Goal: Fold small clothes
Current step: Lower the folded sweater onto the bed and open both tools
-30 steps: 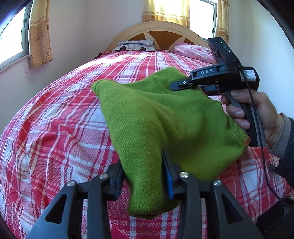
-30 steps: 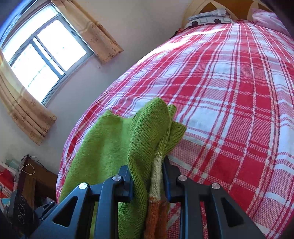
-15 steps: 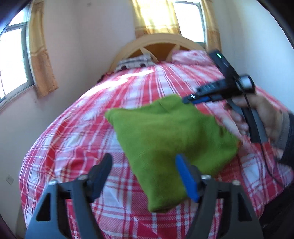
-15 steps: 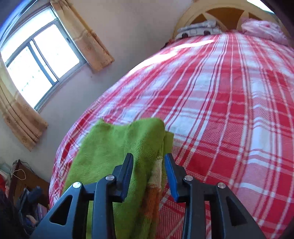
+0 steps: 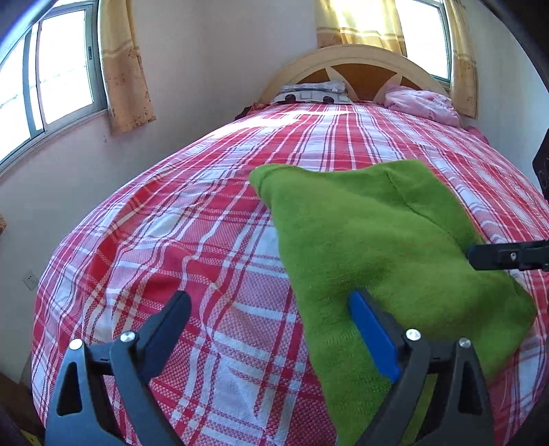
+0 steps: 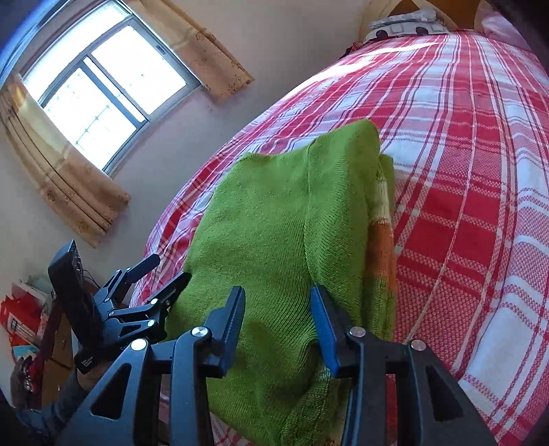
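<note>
A bed [image 5: 192, 219] with a red-and-white checked cover fills both views, its arched headboard [image 5: 357, 65] at the far end below a curtained window [image 5: 422, 31]. On the cover lies a green sweater [image 5: 374, 247], folded into a flat block, with an orange band showing along its right edge in the right wrist view.

The left gripper [image 5: 267, 329] is spread wide and its jaws are opening; bare cover lies between them. It grasps nothing. Its blue-padded right finger sits over the sweater's near left edge, though contact cannot be told, and the sweater lies to the right of the gap.

The right gripper [image 6: 278, 319] is partly spread and its jaws are opening. The sweater's near end lies between and under them, and the pads do not press on it, so the sweater is released.
</note>
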`<state>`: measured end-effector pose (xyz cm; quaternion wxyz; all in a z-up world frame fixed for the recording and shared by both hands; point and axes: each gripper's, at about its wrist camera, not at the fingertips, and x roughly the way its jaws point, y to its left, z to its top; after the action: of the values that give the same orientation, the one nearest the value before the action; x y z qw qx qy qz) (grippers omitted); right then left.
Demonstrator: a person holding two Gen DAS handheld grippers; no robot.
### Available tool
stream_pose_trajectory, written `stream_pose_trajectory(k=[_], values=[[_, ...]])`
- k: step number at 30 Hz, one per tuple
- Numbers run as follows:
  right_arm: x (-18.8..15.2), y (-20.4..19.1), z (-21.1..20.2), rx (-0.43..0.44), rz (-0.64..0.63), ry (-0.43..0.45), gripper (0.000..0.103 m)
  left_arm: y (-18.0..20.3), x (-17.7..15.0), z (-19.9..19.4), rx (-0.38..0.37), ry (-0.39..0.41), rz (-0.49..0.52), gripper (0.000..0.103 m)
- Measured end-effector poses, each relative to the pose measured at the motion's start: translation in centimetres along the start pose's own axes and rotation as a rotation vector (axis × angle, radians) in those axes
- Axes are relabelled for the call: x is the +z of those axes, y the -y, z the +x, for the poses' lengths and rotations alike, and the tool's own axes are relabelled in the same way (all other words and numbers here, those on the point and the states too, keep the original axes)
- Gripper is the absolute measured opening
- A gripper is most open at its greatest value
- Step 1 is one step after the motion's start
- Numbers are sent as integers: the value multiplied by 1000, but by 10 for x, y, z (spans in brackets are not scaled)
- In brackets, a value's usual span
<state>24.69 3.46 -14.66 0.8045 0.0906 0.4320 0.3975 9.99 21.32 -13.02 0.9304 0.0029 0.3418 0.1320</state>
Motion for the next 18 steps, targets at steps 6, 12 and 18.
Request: stream_pose_trajectory(k=[6,12,18], values=[[-10,-15,-11,-33,-7,57,42,-13,-4,7,-33,5,-82,103],[-27,-41,-67,-162,-107,203,54,-11,7,-35,-19,41,-63,103],[-40,-71,-108,-287,-207,288,57,-3,25,-75,-73,128,-57,103]])
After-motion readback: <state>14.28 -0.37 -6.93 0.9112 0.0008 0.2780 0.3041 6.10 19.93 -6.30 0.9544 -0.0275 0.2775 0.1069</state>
